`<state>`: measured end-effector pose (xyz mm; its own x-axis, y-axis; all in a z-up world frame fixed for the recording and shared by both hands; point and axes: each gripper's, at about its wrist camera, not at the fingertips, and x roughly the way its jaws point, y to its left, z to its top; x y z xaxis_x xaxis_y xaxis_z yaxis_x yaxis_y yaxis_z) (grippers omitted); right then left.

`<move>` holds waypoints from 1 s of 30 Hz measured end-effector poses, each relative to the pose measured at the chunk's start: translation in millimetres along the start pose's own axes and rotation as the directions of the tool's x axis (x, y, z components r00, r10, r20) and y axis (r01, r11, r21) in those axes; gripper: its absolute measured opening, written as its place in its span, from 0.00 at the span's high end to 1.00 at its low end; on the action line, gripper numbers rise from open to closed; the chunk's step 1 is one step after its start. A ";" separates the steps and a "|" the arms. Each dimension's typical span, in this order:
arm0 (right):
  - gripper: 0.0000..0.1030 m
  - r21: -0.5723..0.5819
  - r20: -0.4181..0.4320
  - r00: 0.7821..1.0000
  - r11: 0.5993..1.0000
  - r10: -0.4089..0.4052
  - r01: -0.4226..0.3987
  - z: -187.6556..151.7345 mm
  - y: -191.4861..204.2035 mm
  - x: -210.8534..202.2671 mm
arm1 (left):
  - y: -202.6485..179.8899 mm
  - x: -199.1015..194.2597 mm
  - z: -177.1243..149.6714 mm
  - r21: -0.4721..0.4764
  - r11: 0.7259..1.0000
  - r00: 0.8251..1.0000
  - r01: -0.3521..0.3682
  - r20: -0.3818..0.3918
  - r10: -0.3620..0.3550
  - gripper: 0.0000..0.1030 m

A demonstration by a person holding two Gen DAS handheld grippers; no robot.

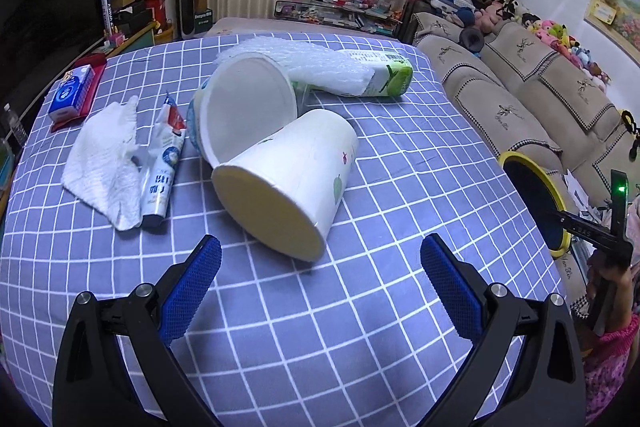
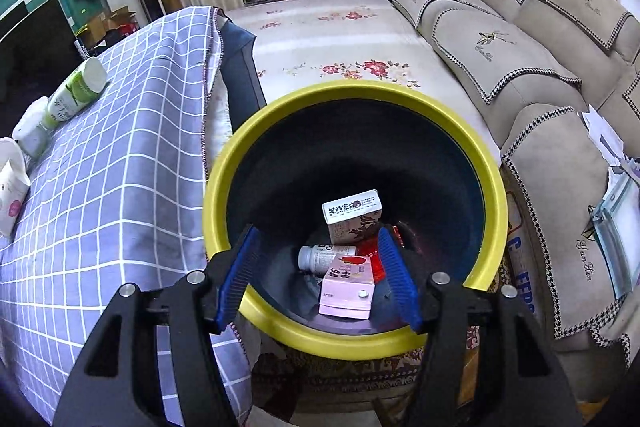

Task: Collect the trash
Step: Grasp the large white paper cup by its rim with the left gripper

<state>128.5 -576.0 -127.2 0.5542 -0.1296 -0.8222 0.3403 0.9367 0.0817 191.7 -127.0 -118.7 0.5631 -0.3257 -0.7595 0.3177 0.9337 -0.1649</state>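
Left view: left gripper (image 1: 320, 259) wide open, empty, over the checked cloth (image 1: 360, 327); two empty cups (image 1: 286, 183) lie just ahead.

Right view: right gripper (image 2: 318, 277) open above the bin (image 2: 224, 187), cartons (image 2: 347, 291) and a bottle (image 2: 320, 255) inside, beside the table edge.

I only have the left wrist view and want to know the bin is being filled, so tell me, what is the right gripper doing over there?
Observer: The right gripper hangs open above the yellow-rimmed bin, nothing between its fingers.
Operator: Is anything in the bin yet?
Observer: Yes. A pink carton lies at the bottom, nearest the gripper.
Operator: Only that?
Observer: No. A white bottle lies on its side behind it, and a brown and white box leans further back.
Operator: Anything else?
Observer: Something red shows beside the box; I cannot tell what it is.
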 end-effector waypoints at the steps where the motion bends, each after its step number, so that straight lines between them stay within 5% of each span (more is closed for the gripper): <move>1: 0.43 -0.002 0.001 1.000 1.000 0.002 -0.002 0.0 0.8 -0.8 | 0.1 2.0 1.5 0.000 1.000 1.000 0.004 -0.001 -0.004 0.05; 10: 0.42 -0.023 0.007 1.000 1.000 0.018 -0.017 2.2 8.6 -5.8 | -5.2 16.5 14.1 0.012 1.000 1.000 0.022 0.005 -0.022 0.14; 22: 0.42 -0.035 0.012 0.999 0.999 0.042 -0.041 1.6 12.4 -7.5 | -8.4 43.0 24.0 -0.010 0.999 0.998 0.045 -0.034 -0.045 0.53; 30: 0.42 -0.038 0.020 0.998 0.998 0.059 -0.058 0.5 10.3 -10.8 | -16.7 50.9 24.6 -0.006 1.000 0.999 0.017 -0.032 -0.017 0.89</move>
<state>126.4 -565.2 -117.2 0.5887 -0.0808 -0.8043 0.2783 0.9544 0.1079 233.8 -162.8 -139.1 0.5325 -0.3370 -0.7765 0.3226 0.9289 -0.1819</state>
